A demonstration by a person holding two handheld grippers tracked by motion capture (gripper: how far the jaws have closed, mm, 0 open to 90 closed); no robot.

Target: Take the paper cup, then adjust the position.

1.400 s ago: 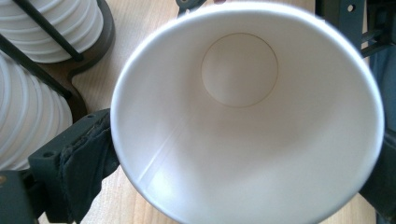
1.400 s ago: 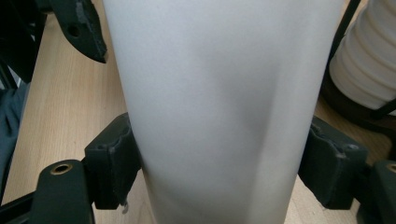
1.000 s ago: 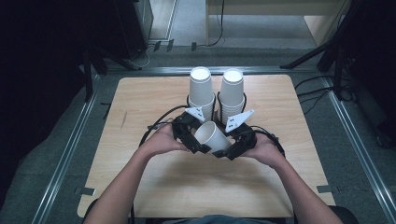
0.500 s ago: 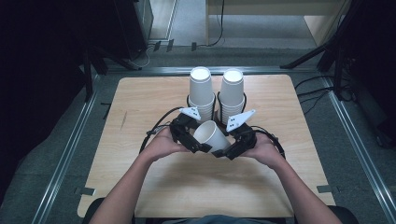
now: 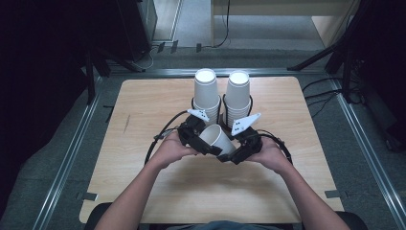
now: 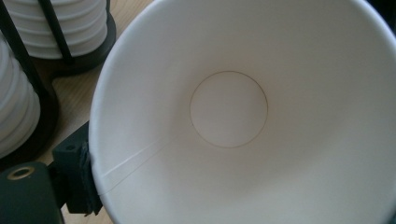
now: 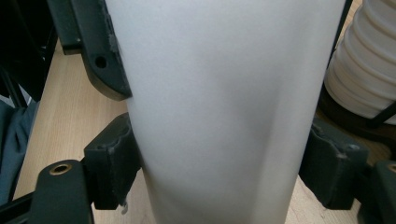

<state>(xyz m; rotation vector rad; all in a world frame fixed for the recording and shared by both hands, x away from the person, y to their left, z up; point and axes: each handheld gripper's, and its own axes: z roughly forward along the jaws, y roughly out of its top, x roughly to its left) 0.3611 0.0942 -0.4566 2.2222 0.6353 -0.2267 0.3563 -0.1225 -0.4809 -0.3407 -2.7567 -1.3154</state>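
A white paper cup (image 5: 218, 138) lies tilted above the wooden table (image 5: 143, 110), held between both grippers. My right gripper (image 5: 230, 146) is shut on the cup's body (image 7: 224, 93), one pad (image 7: 114, 163) pressing on each side. My left gripper (image 5: 210, 140) is at the cup's mouth, and its view looks straight into the cup (image 6: 229, 109). Its jaws have just been closing with the cup between them, and one pad (image 6: 77, 172) lies against the outside of the rim. One left jaw also touches the cup higher up in the right gripper view.
Two tall stacks of upturned white cups (image 5: 206, 93) (image 5: 238, 96) stand in black wire holders just behind the grippers. A metal rail (image 5: 72, 158) borders the table, with dark floor and cables beyond. Bare wood lies to both sides and in front.
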